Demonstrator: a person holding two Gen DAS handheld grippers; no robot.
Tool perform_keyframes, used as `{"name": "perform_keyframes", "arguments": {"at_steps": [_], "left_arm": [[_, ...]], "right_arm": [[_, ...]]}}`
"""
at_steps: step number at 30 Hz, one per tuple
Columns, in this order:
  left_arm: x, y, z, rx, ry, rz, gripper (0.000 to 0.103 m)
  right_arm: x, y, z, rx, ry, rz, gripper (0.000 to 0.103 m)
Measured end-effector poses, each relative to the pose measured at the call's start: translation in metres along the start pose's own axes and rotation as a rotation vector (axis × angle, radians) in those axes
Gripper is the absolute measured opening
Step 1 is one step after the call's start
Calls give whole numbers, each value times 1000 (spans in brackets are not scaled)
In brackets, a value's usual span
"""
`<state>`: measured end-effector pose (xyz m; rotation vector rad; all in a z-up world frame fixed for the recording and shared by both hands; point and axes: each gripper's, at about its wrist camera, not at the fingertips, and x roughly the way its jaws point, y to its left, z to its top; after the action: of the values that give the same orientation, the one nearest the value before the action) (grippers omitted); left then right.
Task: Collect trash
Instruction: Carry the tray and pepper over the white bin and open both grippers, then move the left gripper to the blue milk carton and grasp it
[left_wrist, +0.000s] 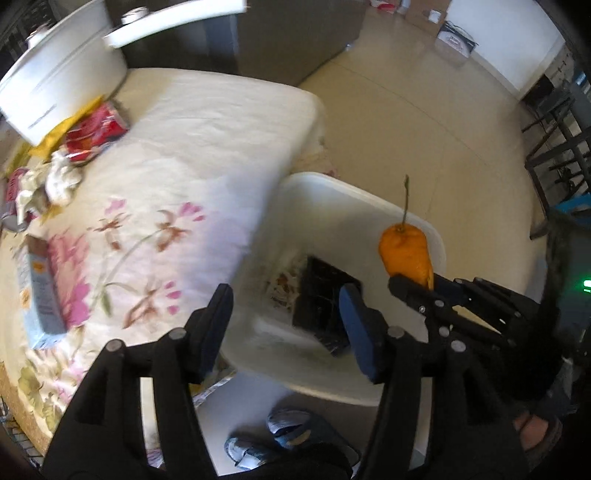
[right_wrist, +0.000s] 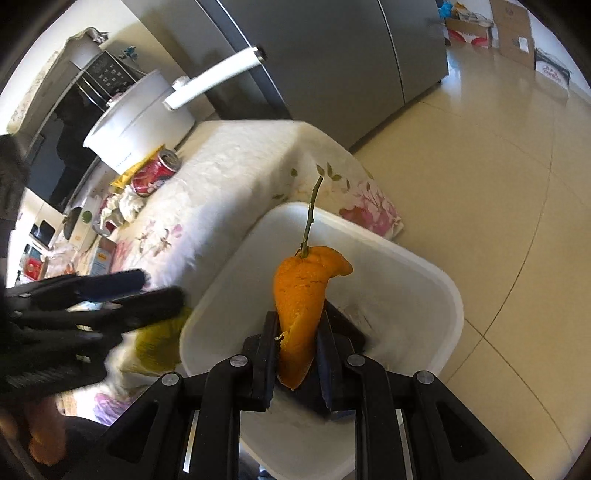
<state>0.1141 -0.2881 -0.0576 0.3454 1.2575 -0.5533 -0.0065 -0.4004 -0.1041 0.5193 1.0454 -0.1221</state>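
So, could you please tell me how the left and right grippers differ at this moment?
The right gripper is shut on the orange peel, held over the white bin; the left gripper is open and holds nothing. The right one sits above the bin, the left nearer the flowered tablecloth. Both have black two-finger frames.
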Motion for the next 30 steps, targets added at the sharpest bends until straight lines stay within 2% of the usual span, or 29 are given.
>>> {"name": "perform_keyframes", "arguments": {"at_steps": [6,10,12,14,15,19,23,30], "left_arm": [[-25,35,-11,-58,-33,4,61],[-33,63,-20,-117,-52,19,61],[-40,85,-26,-178,-65,11,61],[-48,108,-34,-236,-84,-1,61],[-51,119,-38,-266,-92,0,61],[-61,161,-52,-356,-118,15,61],[-66,198,-69,-439,-133,27,61],[-57,231,-89,-516,-119,52,62]], "right_arm": [[24,3,-9,-18,65,-30,22],[42,11,-17,-69,127,-83,24],[45,13,-18,-72,130,-96,41],[45,14,-18,-73,123,-93,52],[44,15,-17,-74,117,-93,54],[38,9,-14,-51,79,-86,55],[40,-2,-14,0,77,-85,55],[46,8,-7,-1,87,-68,55]]}}
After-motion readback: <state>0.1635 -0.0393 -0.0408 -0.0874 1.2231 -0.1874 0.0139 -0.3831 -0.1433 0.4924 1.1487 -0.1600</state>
